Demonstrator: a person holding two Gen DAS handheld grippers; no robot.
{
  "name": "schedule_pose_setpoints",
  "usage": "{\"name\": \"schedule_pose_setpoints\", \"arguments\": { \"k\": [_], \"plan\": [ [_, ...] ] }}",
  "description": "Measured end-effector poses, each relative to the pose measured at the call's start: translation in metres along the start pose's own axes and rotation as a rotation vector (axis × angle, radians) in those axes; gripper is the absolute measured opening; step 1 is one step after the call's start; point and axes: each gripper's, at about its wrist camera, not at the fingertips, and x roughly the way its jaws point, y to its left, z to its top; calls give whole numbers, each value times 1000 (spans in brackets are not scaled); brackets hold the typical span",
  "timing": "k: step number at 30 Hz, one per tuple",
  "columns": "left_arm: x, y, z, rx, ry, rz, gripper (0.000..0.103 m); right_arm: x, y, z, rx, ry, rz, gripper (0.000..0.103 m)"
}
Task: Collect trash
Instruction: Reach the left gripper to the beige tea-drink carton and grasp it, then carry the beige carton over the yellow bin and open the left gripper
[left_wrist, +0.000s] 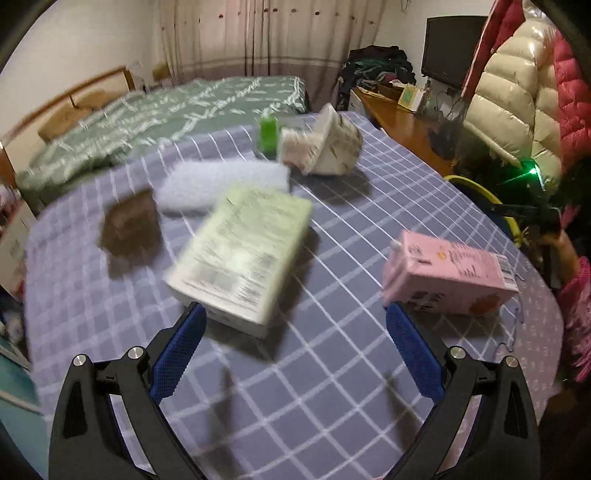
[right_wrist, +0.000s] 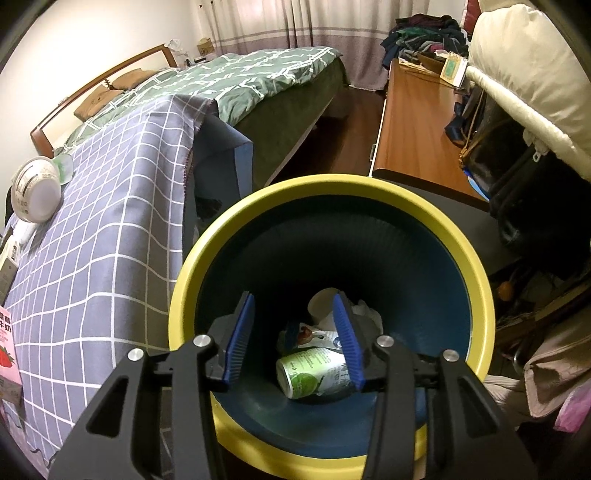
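Over the bin (right_wrist: 332, 192), right fingers (right_wrist: 242, 336) part-open, empty.

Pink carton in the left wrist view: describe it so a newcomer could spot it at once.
Start at the grey checked tablecloth covering the table. Near its right edge, just beyond the open left gripper, lies the pink rectangular drink carton on its side. It is the only pink item; the neighbouring box is pale green.

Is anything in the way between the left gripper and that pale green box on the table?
Nothing visible blocks it. The left gripper is open and the green box lies right ahead on the checked tablecloth, near its left finger. The pink carton sits off to the right, apart from the box.
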Motion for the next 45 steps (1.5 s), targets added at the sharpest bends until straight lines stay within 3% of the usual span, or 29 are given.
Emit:
{"name": "schedule_pose_setpoints", "arguments": {
  "k": [5, 13, 19, 23, 25, 37, 41, 45],
  "plan": [
    [15, 17, 28, 69, 28, 61, 96, -1, 1, 0, 2, -5, 5, 43],
    [64, 23, 46, 133, 140, 22, 96, -3, -1, 1, 9, -4, 0, 45],
    [82, 21, 53, 154, 170, 22, 96, -3, -1, 1, 7, -4, 4, 46],
    [88, 22, 56, 157, 189, 42, 82, 0, -1, -1, 10, 1, 8, 46],
    [88, 24, 56, 148, 189, 32, 81, 1, -2, -2, 13, 2, 13, 46],
    [42, 24, 52, 54, 123, 119, 75, -4, -7, -7, 27, -18, 40, 46],
    [15, 9, 60, 70, 97, 157, 75, -13, -11, -9, 36, -37, 46, 46],
    [-7, -21, 77, 115, 63, 148, 75, -25, -18, -13, 48, -63, 54, 46]
  ]
}}
